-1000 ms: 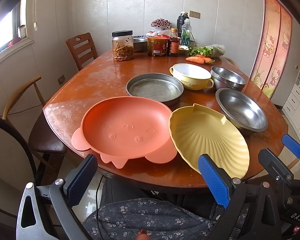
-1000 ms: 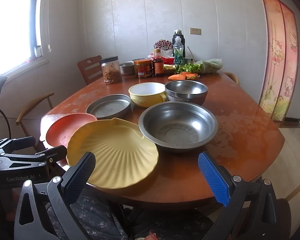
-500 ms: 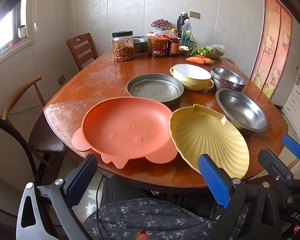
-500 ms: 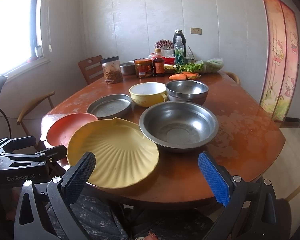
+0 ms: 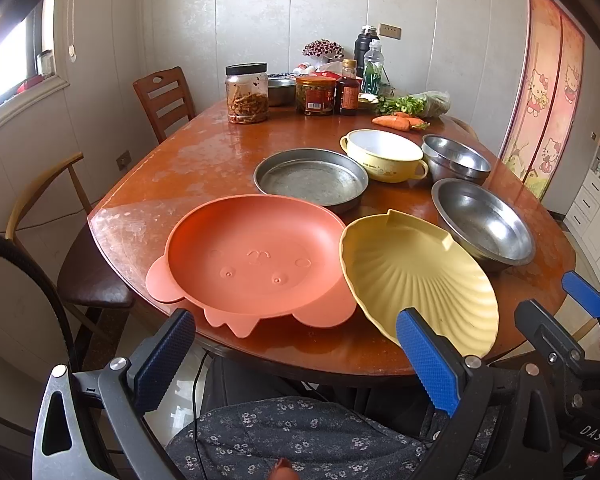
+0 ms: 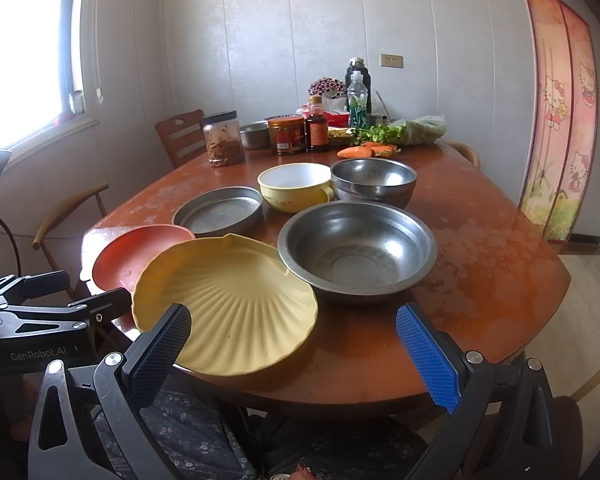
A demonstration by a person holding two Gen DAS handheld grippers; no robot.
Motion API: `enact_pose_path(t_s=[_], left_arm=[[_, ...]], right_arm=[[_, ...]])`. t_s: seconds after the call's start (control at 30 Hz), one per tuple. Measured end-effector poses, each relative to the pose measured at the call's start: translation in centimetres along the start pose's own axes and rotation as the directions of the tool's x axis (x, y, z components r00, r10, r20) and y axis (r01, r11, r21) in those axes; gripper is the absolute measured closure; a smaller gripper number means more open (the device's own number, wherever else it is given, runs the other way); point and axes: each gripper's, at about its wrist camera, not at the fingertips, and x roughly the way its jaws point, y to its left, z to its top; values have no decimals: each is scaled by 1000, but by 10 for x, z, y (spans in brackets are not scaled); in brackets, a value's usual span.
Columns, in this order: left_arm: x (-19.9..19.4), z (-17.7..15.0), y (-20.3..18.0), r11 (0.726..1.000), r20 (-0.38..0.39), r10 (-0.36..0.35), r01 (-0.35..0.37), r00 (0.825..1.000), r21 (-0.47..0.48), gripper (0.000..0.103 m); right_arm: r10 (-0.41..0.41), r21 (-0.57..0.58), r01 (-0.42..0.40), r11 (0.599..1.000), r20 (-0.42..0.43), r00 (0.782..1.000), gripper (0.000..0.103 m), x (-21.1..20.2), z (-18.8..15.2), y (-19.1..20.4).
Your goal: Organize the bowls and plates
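Observation:
An orange animal-face plate (image 5: pixel 252 260) and a yellow shell-shaped plate (image 5: pixel 416 276) lie at the near edge of the round wooden table (image 5: pixel 204 168). Behind them sit a flat metal pan (image 5: pixel 310 178), a yellow handled bowl (image 5: pixel 382 154), a wide steel bowl (image 5: pixel 484 224) and stacked steel bowls (image 5: pixel 456 158). My left gripper (image 5: pixel 296 356) hangs open short of the orange plate, holding nothing. My right gripper (image 6: pixel 292 348) is open just before the shell plate (image 6: pixel 228 304), beside the wide steel bowl (image 6: pixel 356 252).
Jars (image 5: pixel 247 94), bottles (image 5: pixel 348 88), carrots (image 5: pixel 396 122) and greens crowd the table's far end. Wooden chairs (image 5: pixel 164 100) stand at the left. A lap in dark floral fabric (image 5: pixel 300 440) is below the grippers. A patterned sliding door (image 6: pixel 560 120) is at the right.

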Motion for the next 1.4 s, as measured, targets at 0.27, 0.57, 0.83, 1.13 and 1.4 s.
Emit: enact_pose_path(t_s=[0.27,0.57,0.83,1.13,1.4], left_arm=[[-5,3,17,999,15,10,-9,1000,-42,2],[-4,6,60,991,0,39,-39,999,-130,2],[7,3,97,979,-35,56,-62,998,-195,2],[30,9,113,977,-74,20,-35,997,-210,2],[51,15,124,966,-90,-40,15,995,-257,5]], right_arm=[[25,-26,-24,999,5,1000,0,0,0,8],[155,-107,-155,982,-9,988,0,10,17,33],[284,-158,-294,943,-83,955,0,42,54,69],[336,-210,-399,893,-279,899,4,103,96,101],[288,-216,-416,884,-449,846,43,156,102,102]])
